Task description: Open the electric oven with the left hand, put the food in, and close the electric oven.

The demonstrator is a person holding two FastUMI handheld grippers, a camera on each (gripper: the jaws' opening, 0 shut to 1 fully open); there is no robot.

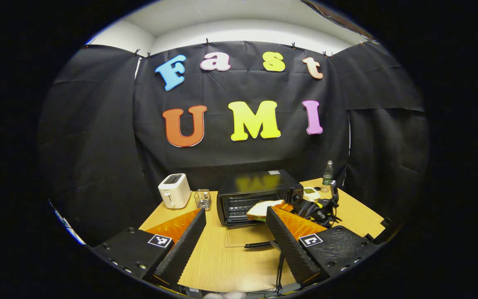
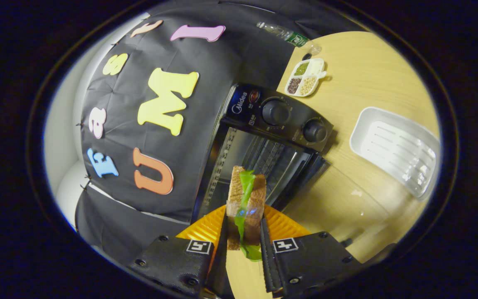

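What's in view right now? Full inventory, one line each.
electric oven: 1, black, table centre, door down.
sandwich: 1, brown bread with green leaf, held at the oven mouth.
toaster: 1, white, left of oven.
wire holder: 1, metal, between toaster and oven.
bottle: 1, clear with green label, back right.
divided dish: 1, white, beside oven.
tray: 1, white, right of oven.
table: 1, light wood.
left tongs: open, hovering before oven.
right tongs: shut on sandwich.
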